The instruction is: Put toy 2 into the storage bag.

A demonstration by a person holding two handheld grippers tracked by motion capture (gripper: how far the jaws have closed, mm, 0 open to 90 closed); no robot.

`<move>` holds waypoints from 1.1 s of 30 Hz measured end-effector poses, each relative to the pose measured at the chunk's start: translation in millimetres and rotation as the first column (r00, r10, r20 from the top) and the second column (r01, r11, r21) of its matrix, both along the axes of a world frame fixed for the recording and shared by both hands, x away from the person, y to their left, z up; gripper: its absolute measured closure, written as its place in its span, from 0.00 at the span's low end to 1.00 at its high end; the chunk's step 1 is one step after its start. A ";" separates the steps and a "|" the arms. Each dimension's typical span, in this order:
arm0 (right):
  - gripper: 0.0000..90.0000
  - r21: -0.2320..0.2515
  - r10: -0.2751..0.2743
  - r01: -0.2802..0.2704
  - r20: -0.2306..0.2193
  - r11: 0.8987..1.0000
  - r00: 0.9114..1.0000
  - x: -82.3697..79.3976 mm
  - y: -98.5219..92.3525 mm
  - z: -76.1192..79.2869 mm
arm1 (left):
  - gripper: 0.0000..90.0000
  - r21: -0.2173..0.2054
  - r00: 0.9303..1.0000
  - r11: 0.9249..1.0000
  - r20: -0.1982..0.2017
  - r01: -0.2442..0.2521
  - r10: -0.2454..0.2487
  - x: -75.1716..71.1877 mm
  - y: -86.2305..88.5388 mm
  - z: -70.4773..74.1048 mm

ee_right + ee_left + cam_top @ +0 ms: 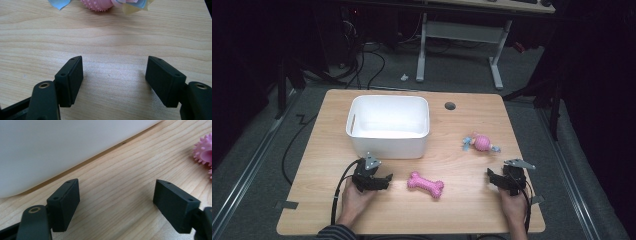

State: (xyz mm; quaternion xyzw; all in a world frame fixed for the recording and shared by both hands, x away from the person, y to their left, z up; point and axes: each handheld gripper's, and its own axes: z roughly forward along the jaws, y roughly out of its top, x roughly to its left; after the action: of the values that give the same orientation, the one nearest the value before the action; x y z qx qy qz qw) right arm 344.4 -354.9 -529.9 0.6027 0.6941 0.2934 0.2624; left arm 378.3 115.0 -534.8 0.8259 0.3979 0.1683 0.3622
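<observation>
Left tongs (384, 181) gaping, empty (bin beside) | right tongs (492, 177) gaping, empty | bone toy (425, 184) between

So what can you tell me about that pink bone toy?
The pink bone toy lies flat on the wooden table, near the front, between the two grippers and touching neither. It looks rubbery, covered in little nubs, with a knobby end on each side. It sits slightly slanted, just in front of the white bin.

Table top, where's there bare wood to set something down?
Bare wood lies left of the white bin, along the near edge of the table between the two hands, and behind the pink ball toy. It is tightest between the bin and the pink bone toy.
</observation>
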 end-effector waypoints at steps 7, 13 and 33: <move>0.34 -0.001 0.000 0.000 0.001 1.000 1.000 0.1 0.1 0.0 | 0.31 -0.009 0.999 0.999 -0.003 0.034 -0.034 -2.6 -4.1 7.7; 0.34 0.000 0.000 0.000 0.001 1.000 1.000 0.1 0.0 0.0 | 0.35 -0.041 0.998 0.997 0.008 0.069 -0.069 -5.9 -7.4 20.1; 0.34 0.000 -0.001 0.001 -0.001 1.000 1.000 0.0 -0.2 0.1 | 0.29 -0.002 0.970 0.970 0.014 0.242 -0.242 -25.5 -59.3 40.4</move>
State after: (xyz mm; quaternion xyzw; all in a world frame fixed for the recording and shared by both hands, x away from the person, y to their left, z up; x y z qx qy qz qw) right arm 344.4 -355.1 -529.8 0.6031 0.6940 0.2930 0.2620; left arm 352.8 55.8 -494.4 0.8664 0.2923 0.1277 0.3841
